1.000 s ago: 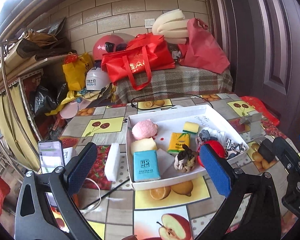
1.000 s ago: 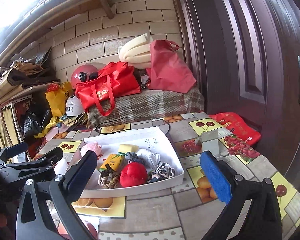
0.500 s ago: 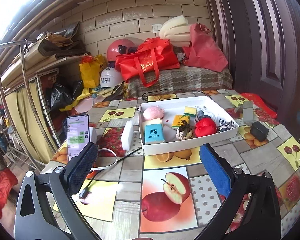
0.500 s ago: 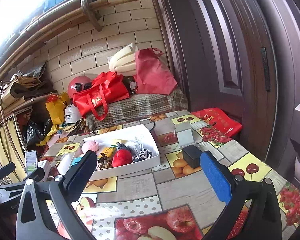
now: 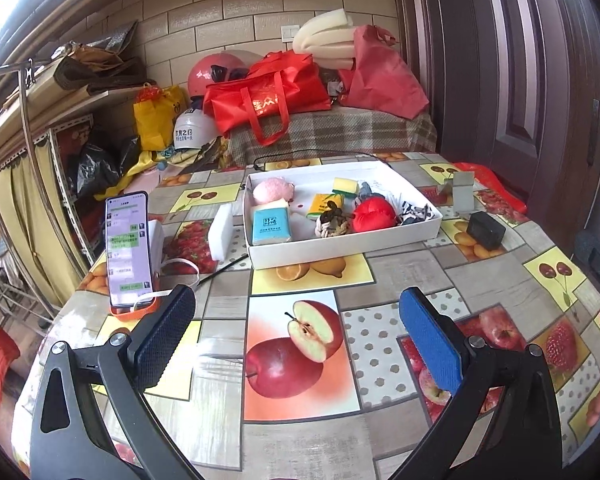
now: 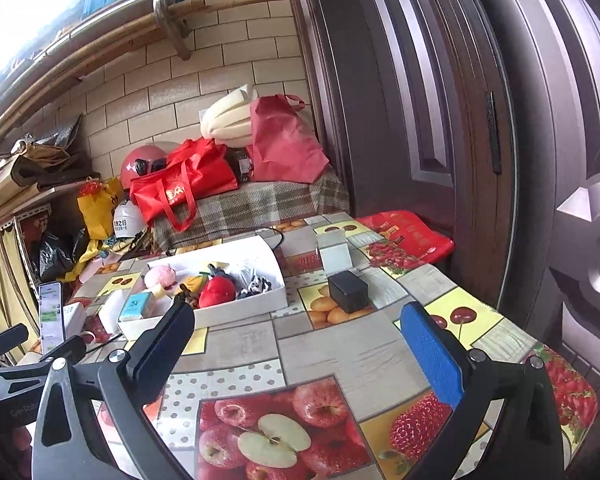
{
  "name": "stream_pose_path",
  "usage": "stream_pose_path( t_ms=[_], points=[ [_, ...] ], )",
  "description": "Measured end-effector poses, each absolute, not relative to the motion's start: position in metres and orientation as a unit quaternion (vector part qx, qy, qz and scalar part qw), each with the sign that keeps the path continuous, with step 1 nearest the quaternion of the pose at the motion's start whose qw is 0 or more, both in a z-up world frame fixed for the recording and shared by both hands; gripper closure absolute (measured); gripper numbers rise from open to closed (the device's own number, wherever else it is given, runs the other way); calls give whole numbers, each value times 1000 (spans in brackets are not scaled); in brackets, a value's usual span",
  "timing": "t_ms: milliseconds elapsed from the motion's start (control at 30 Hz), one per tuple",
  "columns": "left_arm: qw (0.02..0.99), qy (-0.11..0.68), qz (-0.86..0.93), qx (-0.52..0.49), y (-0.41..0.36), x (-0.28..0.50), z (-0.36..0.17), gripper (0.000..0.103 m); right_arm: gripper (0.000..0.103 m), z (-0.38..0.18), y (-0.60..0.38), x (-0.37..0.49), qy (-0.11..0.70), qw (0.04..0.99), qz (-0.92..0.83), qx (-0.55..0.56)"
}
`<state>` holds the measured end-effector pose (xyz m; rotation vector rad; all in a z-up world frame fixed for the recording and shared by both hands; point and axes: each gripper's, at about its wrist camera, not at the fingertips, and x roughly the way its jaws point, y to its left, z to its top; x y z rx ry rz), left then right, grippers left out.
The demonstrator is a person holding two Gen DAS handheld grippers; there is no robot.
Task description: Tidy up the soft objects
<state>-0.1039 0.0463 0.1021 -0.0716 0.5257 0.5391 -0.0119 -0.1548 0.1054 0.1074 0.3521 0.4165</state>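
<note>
Since the soft items sit gathered in the shallow white cardboard box (image 5: 342, 240), left gripper (image 5: 296, 332) and right gripper (image 6: 298, 338) hover well short of it, jaws wide apart and empty, likely with sorting finished.

- The right gripper (image 6: 300, 332) hung over the fruit-print table (image 6: 352, 356), jaws wide apart and empty.
- A white box (image 6: 240, 304) held a red ball (image 6: 217, 291) and a pink plush (image 6: 159, 276).
- A black block (image 6: 348, 291) sat just beside it.
- The left gripper (image 6: 36, 346) showed at the left edge.
</note>
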Motion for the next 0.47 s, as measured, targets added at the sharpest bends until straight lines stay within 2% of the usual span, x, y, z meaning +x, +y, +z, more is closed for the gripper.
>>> stream_pose_path(
  t_ms=[467],
  points=[
    [930, 266, 252, -37, 50, -103, 98, 0, 0, 106, -161, -12, 179, 961, 200, 61]
  ],
)
